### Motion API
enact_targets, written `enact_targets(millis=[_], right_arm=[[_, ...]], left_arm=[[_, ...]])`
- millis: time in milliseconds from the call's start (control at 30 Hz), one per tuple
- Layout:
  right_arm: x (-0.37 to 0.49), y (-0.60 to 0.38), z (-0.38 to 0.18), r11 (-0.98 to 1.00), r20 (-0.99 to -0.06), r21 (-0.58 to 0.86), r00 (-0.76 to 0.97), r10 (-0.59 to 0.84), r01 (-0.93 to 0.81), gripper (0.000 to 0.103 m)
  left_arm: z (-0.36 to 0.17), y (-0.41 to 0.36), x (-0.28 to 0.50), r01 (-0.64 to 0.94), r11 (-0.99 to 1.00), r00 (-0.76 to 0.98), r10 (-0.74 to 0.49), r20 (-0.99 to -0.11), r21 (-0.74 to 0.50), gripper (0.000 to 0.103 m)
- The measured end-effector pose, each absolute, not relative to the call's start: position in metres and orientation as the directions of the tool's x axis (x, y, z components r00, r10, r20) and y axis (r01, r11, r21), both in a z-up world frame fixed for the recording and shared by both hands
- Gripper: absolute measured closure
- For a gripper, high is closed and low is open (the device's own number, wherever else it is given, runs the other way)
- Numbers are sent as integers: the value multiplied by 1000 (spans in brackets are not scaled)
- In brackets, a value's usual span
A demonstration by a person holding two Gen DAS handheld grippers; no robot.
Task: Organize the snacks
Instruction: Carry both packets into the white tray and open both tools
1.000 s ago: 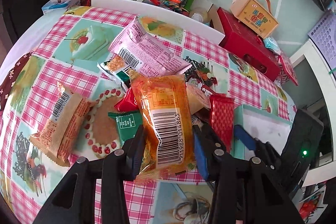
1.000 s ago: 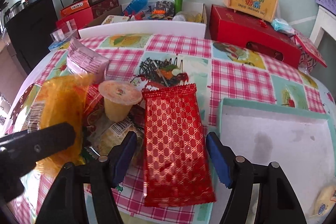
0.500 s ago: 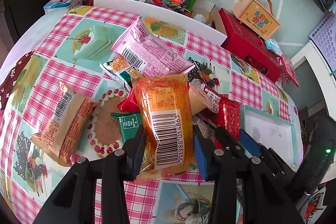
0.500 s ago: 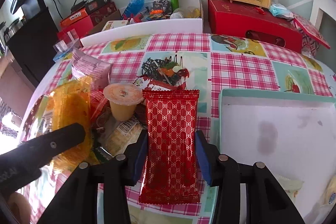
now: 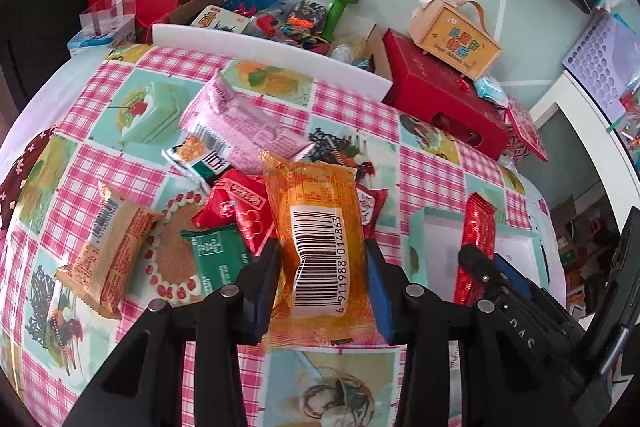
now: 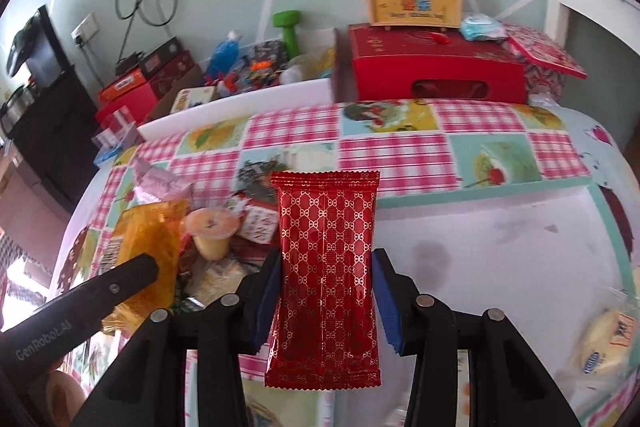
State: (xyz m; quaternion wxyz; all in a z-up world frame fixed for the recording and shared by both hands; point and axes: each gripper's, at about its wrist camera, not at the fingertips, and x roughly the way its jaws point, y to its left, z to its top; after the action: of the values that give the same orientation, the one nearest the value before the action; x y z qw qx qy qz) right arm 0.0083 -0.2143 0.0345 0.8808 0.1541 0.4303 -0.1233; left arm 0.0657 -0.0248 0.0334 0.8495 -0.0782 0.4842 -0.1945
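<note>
Since a second ago our right gripper [image 6: 326,291] has closed its blue pads on the red patterned packet [image 6: 326,279] and lifted it off the heap; it now hangs over the near left corner of the white tray [image 6: 500,247]. The packet stands lengthwise between the jaws, pinched at its lower half, its top edge pointing away from us. Our left gripper [image 5: 322,279] has also risen, still clamped on the orange barcode packet [image 5: 316,239], which sits squarely between the pads with its barcode facing up, above the middle of the table [image 5: 432,179].

Below and behind it lies the remaining heap: a red snack pack [image 5: 236,211], a green packet [image 5: 216,259], a pink bag [image 5: 236,127]. A tan packet [image 5: 108,251] lies apart toward the table's left edge. From the right wrist view we see a jelly cup [image 6: 212,233] in the heap. Beyond the far edge stand a red box [image 6: 436,71] and a yellow carry box [image 6: 416,1].
</note>
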Motion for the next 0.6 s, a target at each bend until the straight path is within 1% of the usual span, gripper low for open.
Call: enact_targets(millis=[133, 333, 467, 600], right_arm=[[-7, -253, 35, 878, -810, 139, 562, -165, 458, 56], [-41, -314, 34, 777, -827, 103, 488, -280, 621, 56], [-65, -349, 30, 711, -838, 106, 447, -312, 695, 56], [-81, -372, 26, 670, -843, 121, 432, -320, 732, 56]], left_arm=[[41, -47, 57, 313, 894, 458, -438, -774, -321, 61], [43, -100, 40, 432, 851, 427, -485, -763, -300, 61], [38, -135, 30, 497, 822, 396, -501, -769, -279, 61], [29, -164, 26, 540, 800, 376, -508, -775, -263, 61]])
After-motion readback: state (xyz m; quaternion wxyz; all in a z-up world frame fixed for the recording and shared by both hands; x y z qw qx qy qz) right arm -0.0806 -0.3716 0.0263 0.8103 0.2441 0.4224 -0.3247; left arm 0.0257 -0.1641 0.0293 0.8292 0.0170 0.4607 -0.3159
